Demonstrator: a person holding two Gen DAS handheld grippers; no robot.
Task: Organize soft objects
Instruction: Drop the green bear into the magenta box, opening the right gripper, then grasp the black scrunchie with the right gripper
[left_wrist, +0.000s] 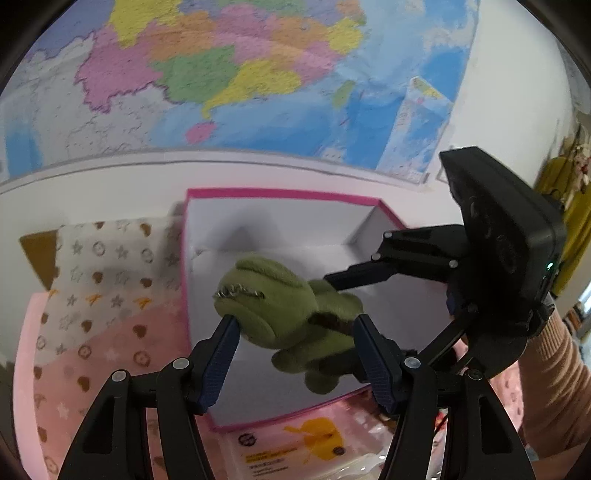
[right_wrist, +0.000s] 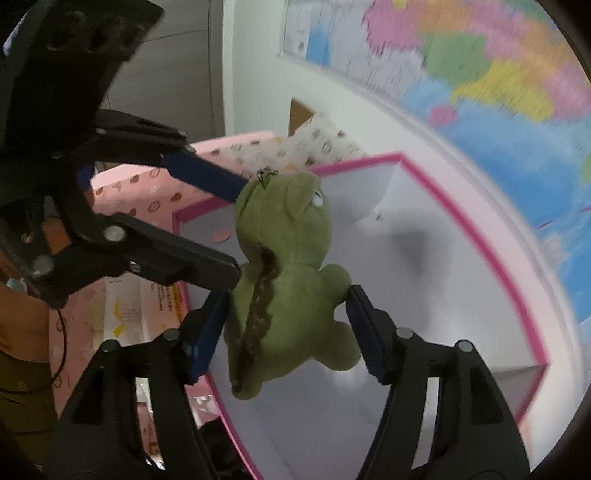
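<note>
A green plush dinosaur (left_wrist: 280, 306) with a brown back ridge and a small metal chain hangs in the air over an open white box with a pink rim (left_wrist: 280, 192). My left gripper (left_wrist: 297, 325) is shut on it, one pad at the head and the other at the body. In the right wrist view the plush dinosaur (right_wrist: 288, 258) has its back to me. My right gripper (right_wrist: 286, 306) is closed on its lower body, with both pads touching it. The left gripper's blue pad (right_wrist: 207, 175) presses on the head. The box's inside (right_wrist: 424, 295) looks bare.
A wall map (left_wrist: 221, 74) hangs behind the box. A pink and white patterned blanket (left_wrist: 103, 280) lies to the box's left. In front of the box lies a clear packet with a yellow print (left_wrist: 306, 439). A person's tan sleeve (left_wrist: 554, 369) holds the right gripper.
</note>
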